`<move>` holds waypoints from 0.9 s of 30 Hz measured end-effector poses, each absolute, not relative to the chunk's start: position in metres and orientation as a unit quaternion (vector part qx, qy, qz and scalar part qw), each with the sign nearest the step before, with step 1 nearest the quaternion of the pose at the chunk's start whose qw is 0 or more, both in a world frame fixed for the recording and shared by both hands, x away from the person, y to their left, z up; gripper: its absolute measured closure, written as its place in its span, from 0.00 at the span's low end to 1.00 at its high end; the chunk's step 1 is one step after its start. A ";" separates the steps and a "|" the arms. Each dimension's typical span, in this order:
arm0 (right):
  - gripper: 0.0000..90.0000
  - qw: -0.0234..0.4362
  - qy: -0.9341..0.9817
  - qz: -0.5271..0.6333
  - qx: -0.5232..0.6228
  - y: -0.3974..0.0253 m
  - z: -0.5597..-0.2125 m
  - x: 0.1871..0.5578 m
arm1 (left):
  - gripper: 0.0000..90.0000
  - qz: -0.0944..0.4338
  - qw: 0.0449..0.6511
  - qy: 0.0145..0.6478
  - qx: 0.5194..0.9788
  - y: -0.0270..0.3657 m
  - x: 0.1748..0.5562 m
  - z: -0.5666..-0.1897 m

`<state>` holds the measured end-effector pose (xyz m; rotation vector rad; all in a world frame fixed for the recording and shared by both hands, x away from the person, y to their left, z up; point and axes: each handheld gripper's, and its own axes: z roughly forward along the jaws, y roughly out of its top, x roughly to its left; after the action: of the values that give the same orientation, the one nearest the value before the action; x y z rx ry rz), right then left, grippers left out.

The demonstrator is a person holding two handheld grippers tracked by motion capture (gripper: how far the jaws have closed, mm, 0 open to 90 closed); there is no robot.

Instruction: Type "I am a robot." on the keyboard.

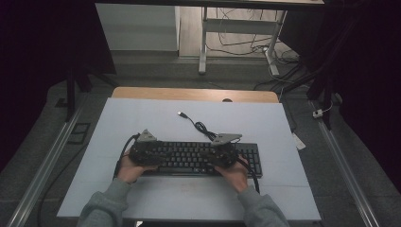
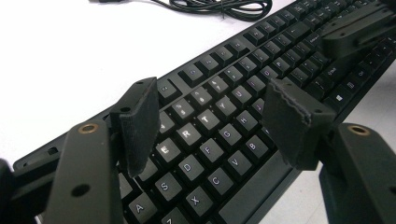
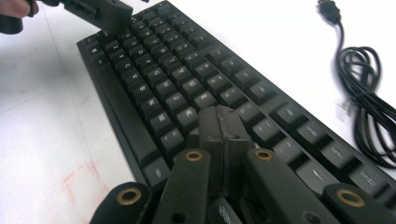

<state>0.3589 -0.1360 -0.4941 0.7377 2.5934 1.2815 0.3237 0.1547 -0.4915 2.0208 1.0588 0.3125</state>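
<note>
Both grippers over a black keyboard (image 1: 198, 158) lying mid-table on the white mat (image 1: 142, 118).

L to R: left gripper (image 2: 212, 123) hangs over the kbd's left end w/ jaws wide apart, nothing between them; E/R/D/F keys readable in the gap, pads look just above the keys, contact unclear. Right gripper (image 3: 223, 128) sits over the right part of the main keys, jaws pressed together w/ nothing between; tips down at key level, touching or not can't tell. Coiled cable (image 1: 202, 127) w/ USB plug (image 1: 181, 114) lies loose behind the kbd. In high view the grippers hide both main-key ends.
</note>
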 end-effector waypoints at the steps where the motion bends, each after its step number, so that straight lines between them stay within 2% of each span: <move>1: 1.00 0.077 0.867 0.426 0.246 -0.133 -0.495 0.360 | 0.40 0.124 0.407 0.420 0.802 0.155 0.324 -0.491; 12: 0.99 0.085 0.875 0.410 0.243 -0.109 -0.505 0.371 | 0.40 0.124 0.408 0.420 0.801 0.156 0.323 -0.491; 27: 0.99 0.095 0.882 0.390 0.247 -0.100 -0.514 0.380 | 0.40 0.124 0.407 0.420 0.801 0.155 0.323 -0.491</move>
<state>0.3803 -0.1001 -0.5136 0.7334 2.6141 1.1573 0.3227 0.1547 -0.4909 2.0203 1.0596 0.3137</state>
